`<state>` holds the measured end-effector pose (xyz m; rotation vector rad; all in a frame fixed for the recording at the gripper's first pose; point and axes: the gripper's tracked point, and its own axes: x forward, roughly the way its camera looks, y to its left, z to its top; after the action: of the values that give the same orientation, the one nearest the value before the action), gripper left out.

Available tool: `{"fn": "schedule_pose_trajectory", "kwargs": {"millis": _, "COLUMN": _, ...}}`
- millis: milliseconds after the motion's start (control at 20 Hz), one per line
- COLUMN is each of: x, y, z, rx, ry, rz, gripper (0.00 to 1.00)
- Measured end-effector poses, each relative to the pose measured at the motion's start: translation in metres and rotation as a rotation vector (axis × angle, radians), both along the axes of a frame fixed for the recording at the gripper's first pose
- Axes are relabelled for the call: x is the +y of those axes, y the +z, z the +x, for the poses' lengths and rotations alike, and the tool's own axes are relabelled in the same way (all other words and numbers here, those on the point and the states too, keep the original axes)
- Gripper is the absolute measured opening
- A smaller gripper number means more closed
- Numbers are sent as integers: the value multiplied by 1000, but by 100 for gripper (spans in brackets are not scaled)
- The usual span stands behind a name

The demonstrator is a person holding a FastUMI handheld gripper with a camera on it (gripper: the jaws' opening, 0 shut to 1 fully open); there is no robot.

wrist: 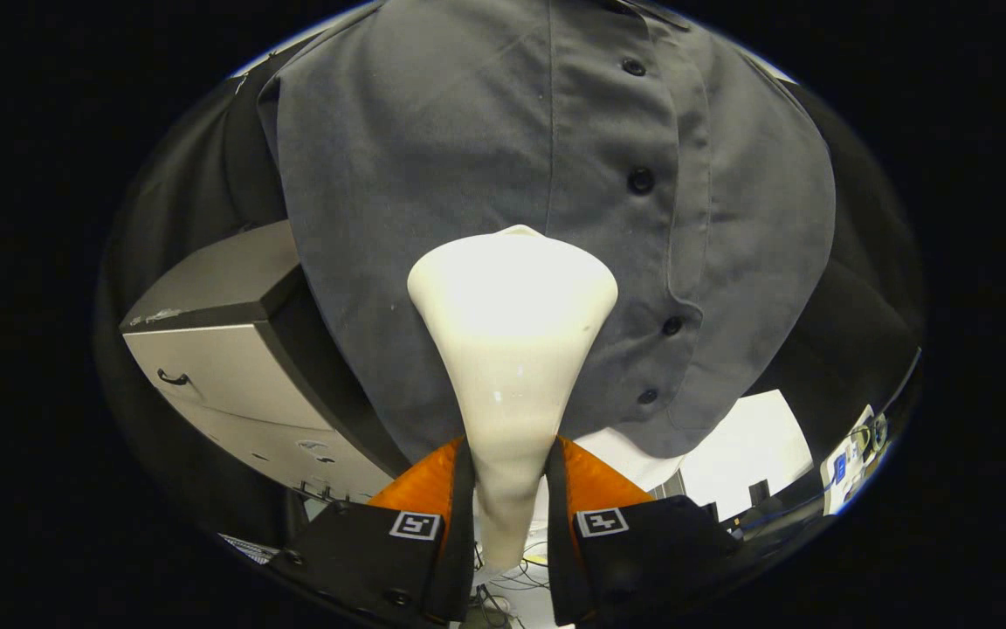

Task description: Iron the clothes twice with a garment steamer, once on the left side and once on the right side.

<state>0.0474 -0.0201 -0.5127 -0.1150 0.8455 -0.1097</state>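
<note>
**Steamer head parked against the shirt front**

Between the two fingers, the narrow neck of the garment steamer (512, 349) is pinched by the gripper (510, 515), with both fingers pressed onto it from either side, so nothing looks loose there. The steamer is held pointing straight ahead along the fingers, and its white body is seen flaring out into a wide head just beyond them. That head is laid over the lower middle of the grey shirt (468, 157), just beside the button placket (643, 183); whether it's actually touching the fabric can't be told from this angle, but it's close.

The shirt is hung upright in front of the dark booth wall, buttoned up, with its hem ending a bit beyond the fingertips. A pale filing cabinet (223, 367) with a small drawer handle is seen off to the left, behind the shirt's edge. Some cables (503, 603) are visible on the floor under the steamer neck.
</note>
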Motion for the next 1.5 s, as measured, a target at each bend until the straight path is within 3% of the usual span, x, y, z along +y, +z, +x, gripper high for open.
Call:
{"fn": "schedule_pose_trajectory", "kwargs": {"millis": 1100, "x": -31, "y": -113, "z": -65, "rx": 218, "ry": -32, "rz": 38, "gripper": 43}}
{"fn": "schedule_pose_trajectory", "kwargs": {"millis": 1300, "x": -35, "y": -112, "z": -74, "rx": 233, "ry": -38, "rz": 47, "gripper": 43}}
{"fn": "schedule_pose_trajectory", "kwargs": {"millis": 1500, "x": -41, "y": -76, "z": -68, "rx": 186, "ry": -19, "rz": 53, "gripper": 43}}
